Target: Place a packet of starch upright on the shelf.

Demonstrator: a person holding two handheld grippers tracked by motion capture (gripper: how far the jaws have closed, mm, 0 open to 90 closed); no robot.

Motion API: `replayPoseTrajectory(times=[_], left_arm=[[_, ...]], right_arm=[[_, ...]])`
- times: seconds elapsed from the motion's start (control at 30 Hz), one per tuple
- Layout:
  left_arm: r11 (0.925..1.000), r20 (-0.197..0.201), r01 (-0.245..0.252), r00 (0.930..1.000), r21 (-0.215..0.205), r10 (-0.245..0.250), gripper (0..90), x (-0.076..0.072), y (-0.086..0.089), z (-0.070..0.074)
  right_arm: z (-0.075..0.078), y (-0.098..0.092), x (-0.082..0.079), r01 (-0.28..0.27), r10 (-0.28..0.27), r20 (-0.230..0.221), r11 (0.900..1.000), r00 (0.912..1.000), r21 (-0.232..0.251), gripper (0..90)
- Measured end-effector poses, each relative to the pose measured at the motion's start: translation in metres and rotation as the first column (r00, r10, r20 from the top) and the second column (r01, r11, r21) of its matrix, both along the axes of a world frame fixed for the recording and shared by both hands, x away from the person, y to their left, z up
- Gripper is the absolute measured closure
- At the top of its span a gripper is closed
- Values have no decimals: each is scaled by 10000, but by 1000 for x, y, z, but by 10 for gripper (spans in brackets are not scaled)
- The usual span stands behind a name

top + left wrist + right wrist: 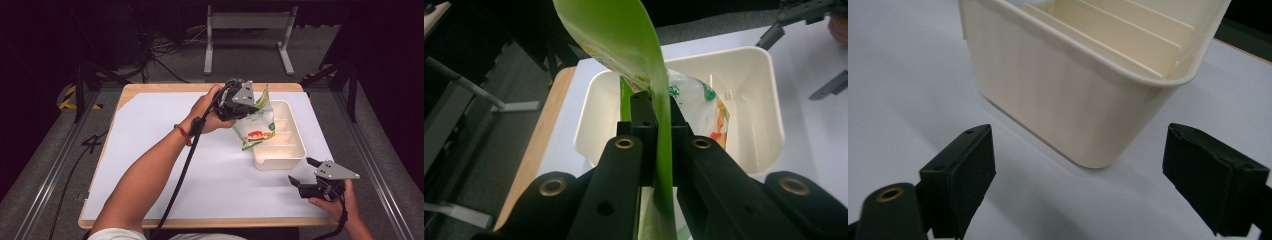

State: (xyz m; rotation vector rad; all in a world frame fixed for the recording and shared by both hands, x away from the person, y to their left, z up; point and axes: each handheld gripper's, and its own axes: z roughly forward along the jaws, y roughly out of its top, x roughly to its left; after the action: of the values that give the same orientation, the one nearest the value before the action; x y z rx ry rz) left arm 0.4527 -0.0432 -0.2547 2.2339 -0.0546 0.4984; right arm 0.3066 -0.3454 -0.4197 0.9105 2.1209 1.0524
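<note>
A glossy green-and-white snack bag (255, 122) is pinched by its top edge in the closed left gripper (656, 120) and hangs into the cream, ribbed plastic bin (295, 150) near the table's right edge. The right gripper (302, 172) is held wide open and empty just beside the bin's near corner.

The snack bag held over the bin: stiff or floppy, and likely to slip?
Probably floppy: the bag hangs from its top edge and that edge curls over the left hand-held gripper. It looks light, since a thin pinch carries it. The glossy film could slip, though the jaws are shut across it above the bin.
</note>
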Motion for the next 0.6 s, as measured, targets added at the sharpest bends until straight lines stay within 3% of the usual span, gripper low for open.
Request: replayPoseTrajectory(times=[0.33,0.6], left_arm=[[9993,189,362,9992,96,-364,889,11,-25,-4],[9983,287,575,9979,-19,-574,887,16,-32,-5]], right_arm=[[0,-1,0,-21,21,-40,9999,10000,98,135],[-1,-1,0,-83,84,-77,9999,9999,106,135]])
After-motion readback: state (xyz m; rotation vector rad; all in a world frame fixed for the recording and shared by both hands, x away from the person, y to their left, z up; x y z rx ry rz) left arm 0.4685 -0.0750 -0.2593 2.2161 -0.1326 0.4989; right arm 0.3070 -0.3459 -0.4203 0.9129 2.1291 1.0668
